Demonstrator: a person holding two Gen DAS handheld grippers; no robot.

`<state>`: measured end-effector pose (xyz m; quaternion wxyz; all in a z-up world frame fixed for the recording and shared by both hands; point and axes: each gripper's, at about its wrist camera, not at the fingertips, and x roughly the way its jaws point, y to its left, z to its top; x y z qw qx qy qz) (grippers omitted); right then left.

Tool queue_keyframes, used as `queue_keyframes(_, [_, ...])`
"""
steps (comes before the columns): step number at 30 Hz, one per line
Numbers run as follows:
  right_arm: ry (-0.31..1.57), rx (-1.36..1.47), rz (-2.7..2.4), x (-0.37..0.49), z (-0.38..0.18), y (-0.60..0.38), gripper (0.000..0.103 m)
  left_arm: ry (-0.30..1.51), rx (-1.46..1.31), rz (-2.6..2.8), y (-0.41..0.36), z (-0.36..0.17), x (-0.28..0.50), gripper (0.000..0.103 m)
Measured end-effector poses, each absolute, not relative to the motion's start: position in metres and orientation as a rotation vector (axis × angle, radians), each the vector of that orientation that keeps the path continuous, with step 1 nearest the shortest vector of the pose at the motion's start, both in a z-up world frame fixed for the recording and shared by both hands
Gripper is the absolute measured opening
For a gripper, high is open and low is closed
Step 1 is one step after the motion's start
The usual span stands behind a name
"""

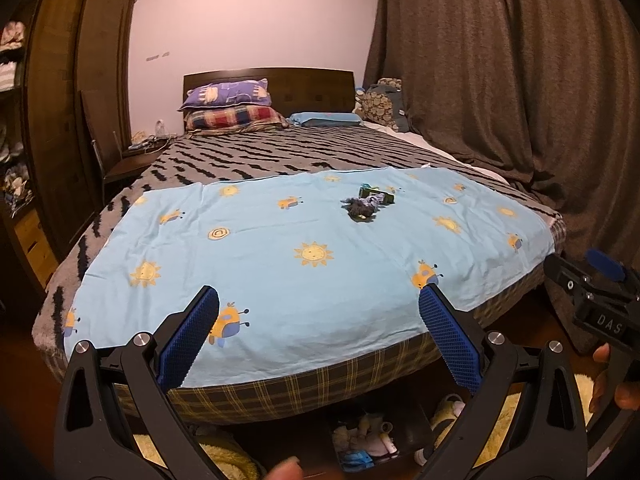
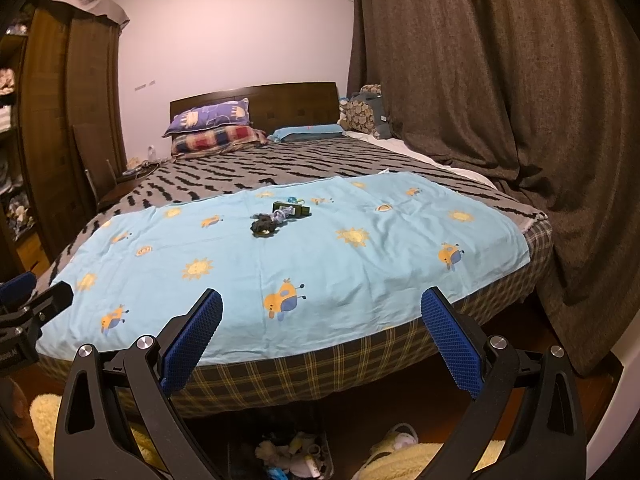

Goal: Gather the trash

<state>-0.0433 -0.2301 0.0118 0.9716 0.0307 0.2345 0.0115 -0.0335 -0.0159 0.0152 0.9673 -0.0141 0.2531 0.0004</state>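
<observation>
A small pile of trash (image 1: 366,205) lies on the light blue sheet (image 1: 280,248) on the bed: dark crumpled scraps and a green wrapper. It also shows in the right wrist view (image 2: 276,218). My left gripper (image 1: 320,300) is open and empty, held at the foot of the bed, well short of the pile. My right gripper (image 2: 322,302) is open and empty, also at the foot of the bed. A dark bin with several bits of rubbish (image 1: 372,440) stands on the floor below the bed's edge; it also shows in the right wrist view (image 2: 292,458).
Brown curtains (image 2: 500,80) hang along the right side of the bed. A dark wardrobe (image 1: 72,120) stands on the left. Pillows (image 1: 228,108) lie at the headboard. Slippers (image 2: 394,440) and a fluffy yellow rug (image 2: 440,460) lie on the floor.
</observation>
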Motion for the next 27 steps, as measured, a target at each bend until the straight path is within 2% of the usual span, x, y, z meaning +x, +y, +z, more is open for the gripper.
queue_keyframes(27, [0.503, 0.054, 0.041, -0.031, 0.008, -0.226, 0.1, 0.593, -0.051, 0.056, -0.008, 0.009, -0.02, 0.095])
